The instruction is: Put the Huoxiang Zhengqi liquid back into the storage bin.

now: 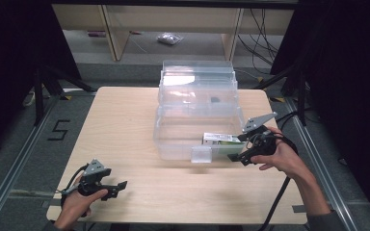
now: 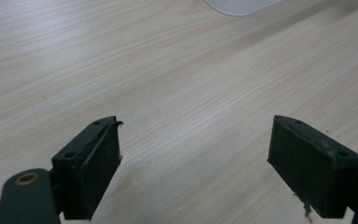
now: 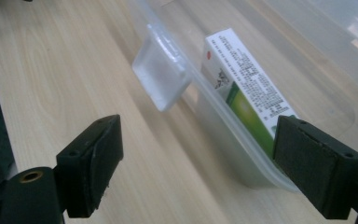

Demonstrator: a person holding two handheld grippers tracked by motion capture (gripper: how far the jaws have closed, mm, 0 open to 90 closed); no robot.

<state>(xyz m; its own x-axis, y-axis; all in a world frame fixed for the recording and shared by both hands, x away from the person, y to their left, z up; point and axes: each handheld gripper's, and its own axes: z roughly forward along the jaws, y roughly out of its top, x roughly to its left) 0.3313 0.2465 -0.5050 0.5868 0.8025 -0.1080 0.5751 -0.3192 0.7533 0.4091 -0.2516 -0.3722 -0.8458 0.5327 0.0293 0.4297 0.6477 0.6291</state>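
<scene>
I judge the packing nearly done: the green-and-white carton [image 1: 220,139] already lies inside the clear bin [image 1: 183,132], at about 4 o'clock against its near wall. My right gripper [image 1: 238,147] hangs jaws wide astride that wall, holding nothing. My left gripper [image 1: 119,186] rests wide and empty at 7 o'clock. The hinged lid [image 1: 197,79] stands open; closing it is left.

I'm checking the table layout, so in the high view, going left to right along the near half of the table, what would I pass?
Left black tongs → small clear plastic latch tab on the transparent plastic box → white and green carton inside it → right black tongs.
</scene>
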